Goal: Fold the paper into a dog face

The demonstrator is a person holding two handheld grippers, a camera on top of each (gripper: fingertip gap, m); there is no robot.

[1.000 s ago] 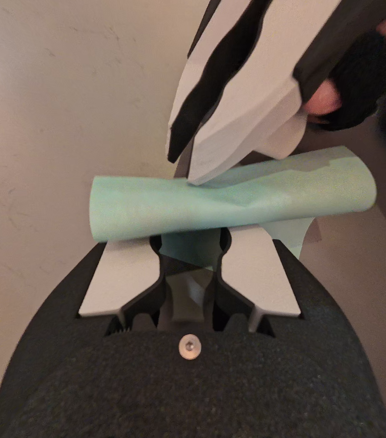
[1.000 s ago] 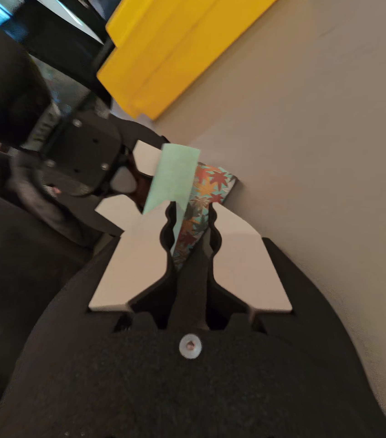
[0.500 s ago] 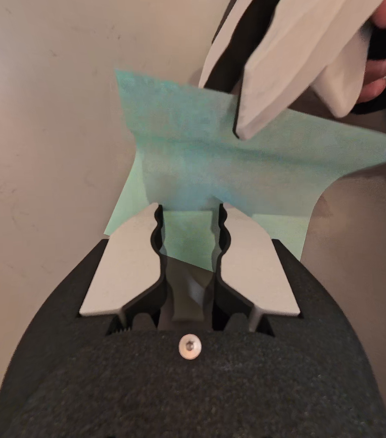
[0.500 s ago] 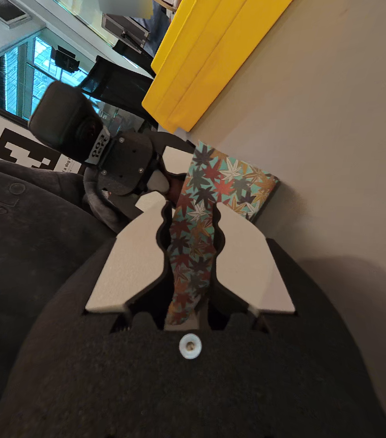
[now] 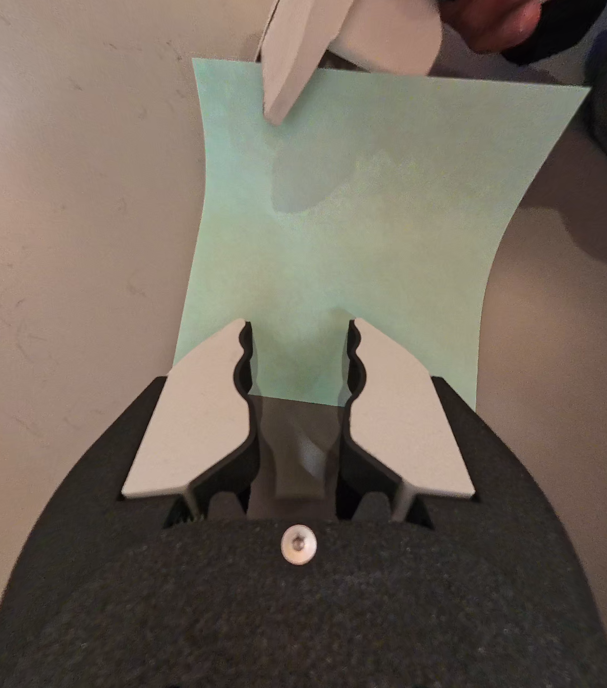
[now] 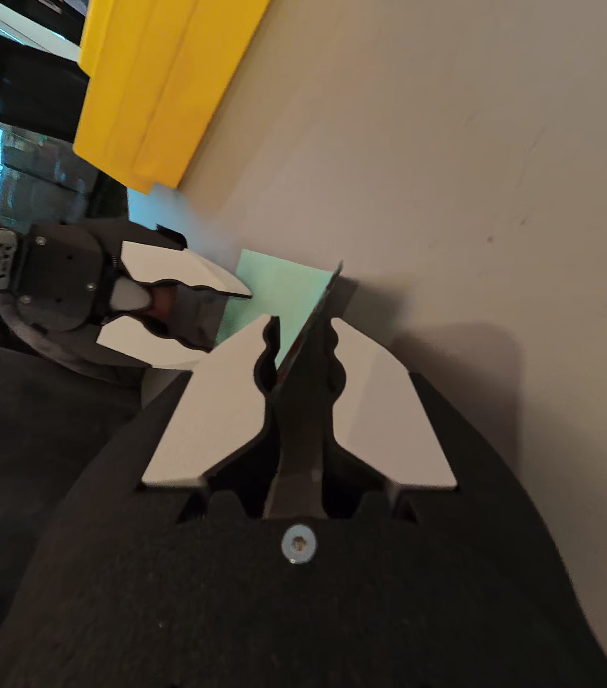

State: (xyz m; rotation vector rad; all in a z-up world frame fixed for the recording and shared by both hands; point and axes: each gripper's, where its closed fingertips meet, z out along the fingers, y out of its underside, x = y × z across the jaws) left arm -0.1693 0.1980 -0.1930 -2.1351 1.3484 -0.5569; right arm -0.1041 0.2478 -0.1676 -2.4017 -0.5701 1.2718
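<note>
- Paper (image 5: 361, 223): mint-green sheet, opened out on the beige table (image 5: 71, 223), extending ahead of the left fingertips.
- Left gripper (image 5: 298, 327): fingers spread, near edge of sheet lying between them.
- Right gripper (image 6: 303, 324): fingers slightly parted around the sheet's raised far edge; grip contact cannot be confirmed.
- Yellow bin (image 6: 160, 85) well beyond.

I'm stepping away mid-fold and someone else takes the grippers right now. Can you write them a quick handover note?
Left gripper: open, its fingers either side of the paper's near edge, not pinching it.
Right gripper: shut on the paper's far edge near a corner, holding that side up off the table.
Paper: spread open, mint side up, slightly bowed.
Done: nothing that shows; no crease is visible.
Left: every fold of the dog face.
</note>
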